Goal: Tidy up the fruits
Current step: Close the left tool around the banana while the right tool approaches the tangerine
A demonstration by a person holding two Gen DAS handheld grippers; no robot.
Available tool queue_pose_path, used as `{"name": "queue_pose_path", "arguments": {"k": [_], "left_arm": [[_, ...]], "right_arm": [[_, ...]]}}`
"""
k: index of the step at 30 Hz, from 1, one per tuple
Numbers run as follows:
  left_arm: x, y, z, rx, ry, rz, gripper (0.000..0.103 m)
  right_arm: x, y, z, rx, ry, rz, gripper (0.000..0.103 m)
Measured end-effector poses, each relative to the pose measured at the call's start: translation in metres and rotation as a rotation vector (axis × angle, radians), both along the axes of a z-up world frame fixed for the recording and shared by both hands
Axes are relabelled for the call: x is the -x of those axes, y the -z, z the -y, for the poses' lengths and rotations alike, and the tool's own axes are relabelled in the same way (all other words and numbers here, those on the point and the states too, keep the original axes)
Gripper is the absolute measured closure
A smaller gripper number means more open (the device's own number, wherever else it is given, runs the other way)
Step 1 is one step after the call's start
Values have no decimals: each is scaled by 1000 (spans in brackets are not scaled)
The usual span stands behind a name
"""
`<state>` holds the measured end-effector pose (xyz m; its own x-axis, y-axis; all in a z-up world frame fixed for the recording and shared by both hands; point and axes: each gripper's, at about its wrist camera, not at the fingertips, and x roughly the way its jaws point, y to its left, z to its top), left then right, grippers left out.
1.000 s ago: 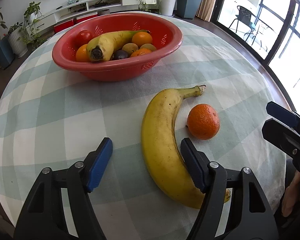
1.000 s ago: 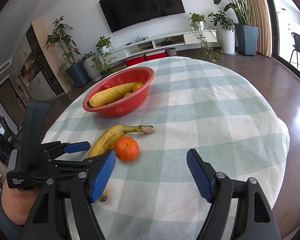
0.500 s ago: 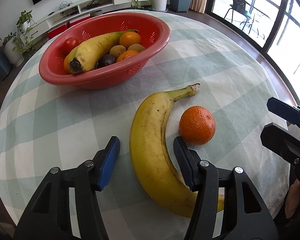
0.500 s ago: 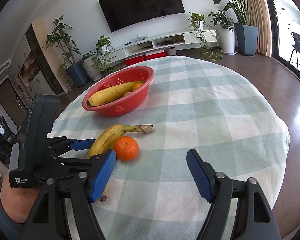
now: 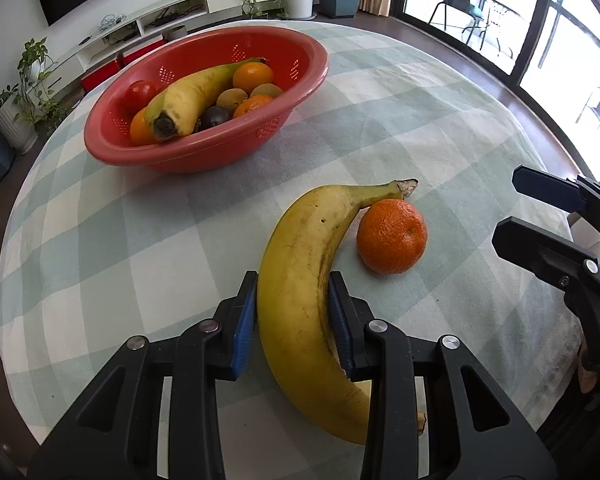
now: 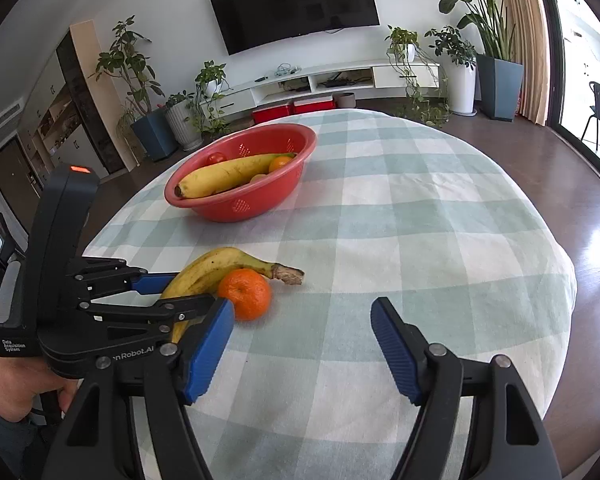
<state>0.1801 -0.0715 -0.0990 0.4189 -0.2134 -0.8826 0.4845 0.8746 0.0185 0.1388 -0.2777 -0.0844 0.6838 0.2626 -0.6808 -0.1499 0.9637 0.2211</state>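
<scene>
**Left fingers pinch the banana on the cloth**

Since the earlier pictures our left gripper (image 5: 292, 320) has slid forward and drawn its blue pads in: a second ago they stood wide on either side of the banana (image 5: 304, 280), and now both press against its flanks about midway along its length. The banana itself has turned a little, so that its stem end now touches the top of the tangerine (image 5: 392, 236) that before lay just clear of it. Whether the banana has left the cloth we cannot tell; its lower end looks to rest on the checked tablecloth (image 5: 140, 240).

From the right wrist view we see the same pair, tangerine (image 6: 245, 294) nestled against the inner curve of the banana (image 6: 220, 266), with the left gripper (image 6: 180, 292) closed around the fruit from the left. Our right gripper (image 6: 304, 350) hangs above the near part of the tablecloth (image 6: 420, 220), its fingers spread wide with nothing between them.

Farther back stands the red basket (image 5: 300, 92), holding a second banana (image 5: 192, 100), oranges, a tomato and other small fruit. It sits well apart from the banana we grip.
</scene>
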Motion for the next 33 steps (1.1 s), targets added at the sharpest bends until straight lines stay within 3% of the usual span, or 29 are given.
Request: {"name": "queue_pose_path", "arguments": {"k": [10,19,29,33], "left_arm": [[16,-4,-61,108,-140,14,72],[33,-10,-94,195,-186,9,72],[24,-1,-76,69,-118,-41,67],[19,0,-66,19,-101,-12,69]], "right_arm": [[-10,9,-21,44,-86,-57,31],[-39,18,-45,78,-138,-106,37],[-53,30,-58,131,-149,-145,40],[-53,31,-57,127,-147,-140,40]]}}
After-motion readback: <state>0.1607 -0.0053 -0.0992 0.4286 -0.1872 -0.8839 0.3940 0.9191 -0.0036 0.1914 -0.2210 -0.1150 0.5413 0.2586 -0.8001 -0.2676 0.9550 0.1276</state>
